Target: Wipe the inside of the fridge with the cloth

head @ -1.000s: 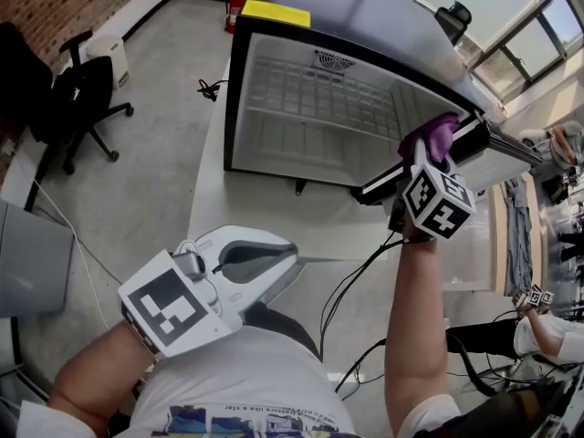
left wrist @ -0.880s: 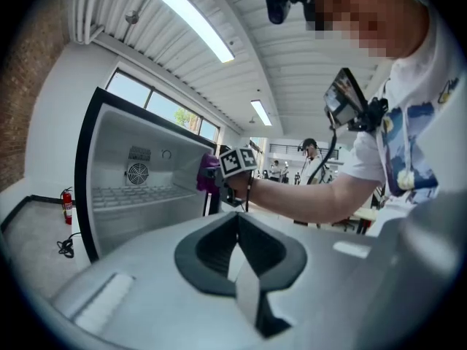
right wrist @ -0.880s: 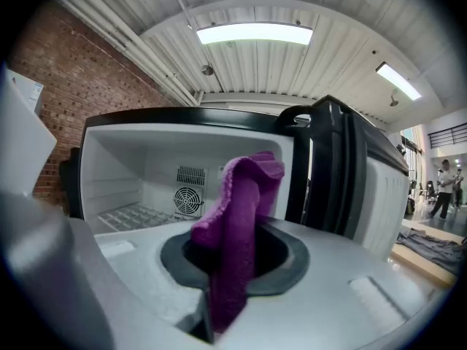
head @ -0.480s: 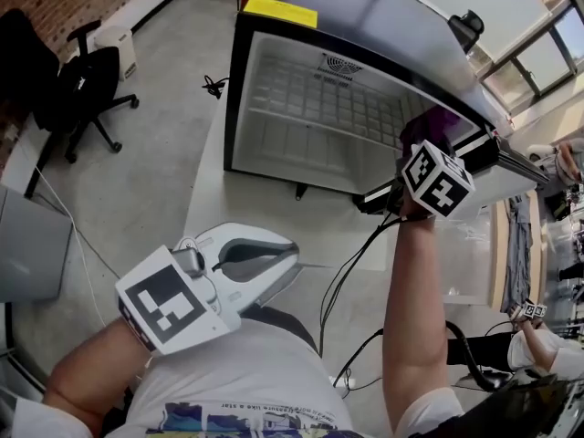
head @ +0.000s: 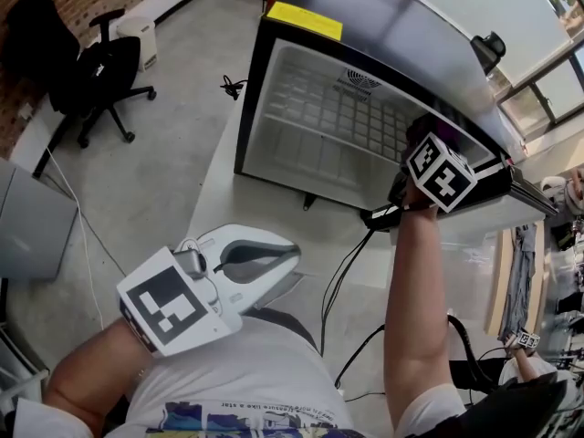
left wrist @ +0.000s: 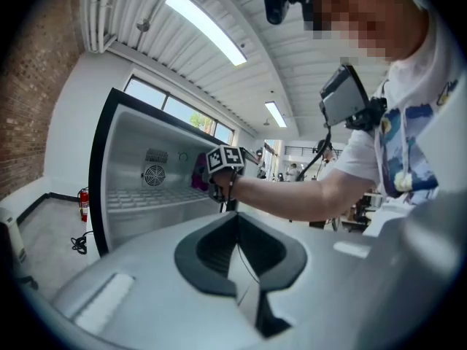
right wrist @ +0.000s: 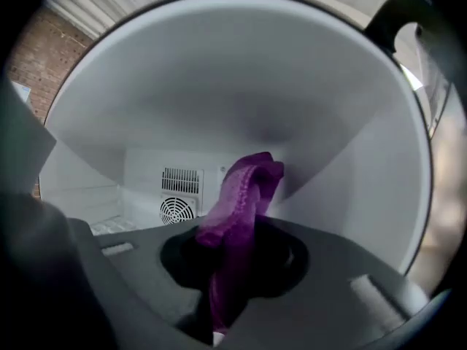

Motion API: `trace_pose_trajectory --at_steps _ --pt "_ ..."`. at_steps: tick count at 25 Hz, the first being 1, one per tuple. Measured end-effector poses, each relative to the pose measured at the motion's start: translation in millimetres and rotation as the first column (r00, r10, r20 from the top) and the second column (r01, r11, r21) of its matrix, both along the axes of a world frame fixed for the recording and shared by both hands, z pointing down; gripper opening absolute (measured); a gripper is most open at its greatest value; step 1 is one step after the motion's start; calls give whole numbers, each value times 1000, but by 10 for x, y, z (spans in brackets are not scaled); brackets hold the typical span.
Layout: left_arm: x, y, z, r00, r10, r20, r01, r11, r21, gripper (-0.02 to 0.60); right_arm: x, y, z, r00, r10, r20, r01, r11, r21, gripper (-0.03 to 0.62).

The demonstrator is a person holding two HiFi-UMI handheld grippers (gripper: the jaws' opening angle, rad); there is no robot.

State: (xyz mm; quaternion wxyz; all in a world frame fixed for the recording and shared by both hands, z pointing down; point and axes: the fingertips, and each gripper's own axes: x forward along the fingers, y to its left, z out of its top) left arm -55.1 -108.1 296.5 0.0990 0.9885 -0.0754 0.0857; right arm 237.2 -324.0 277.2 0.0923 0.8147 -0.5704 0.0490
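The purple cloth [right wrist: 237, 210] is clamped in my right gripper [right wrist: 226, 283], its 2 jaws shut on the lower end while the rest stands up in a loose fold ahead of them. It sits inside the open fridge [head: 383, 21], close to the right-hand wall, with the round fan grille [right wrist: 175, 210] on the back wall behind and to its left. From the head view my right arm reaches into the fridge's right side, the marker cube [head: 439, 173] at the opening. The wire shelf [head: 338, 108] lies to the left of it. My left gripper [left wrist: 237, 254] hangs low near my body, well apart from the fridge, jaws together on nothing. A yellow label [head: 304, 20] marks the fridge's top edge, and 1 office chair [head: 100, 71] stands off to the left.
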Motion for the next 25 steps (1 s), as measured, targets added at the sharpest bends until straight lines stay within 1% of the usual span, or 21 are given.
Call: trace_pose_trajectory --at_steps 10,13,20,23,25 --pt "18 -130 19 997 -75 7 75 997 -5 5 165 -353 136 998 54 37 -54 999 -8 71" --pt "15 -163 27 995 -96 9 96 995 -8 5 196 -460 168 998 58 31 -57 998 -17 71" --pt "8 -211 69 992 -123 19 124 992 -16 5 207 -599 191 999 30 31 -29 999 -14 71" --pt "15 -227 67 992 -123 21 123 992 -19 5 186 -609 229 999 5 48 -4 1000 -22 71" --pt "31 -230 68 993 -113 22 113 993 -22 5 150 -576 217 999 -13 43 15 999 -34 72"
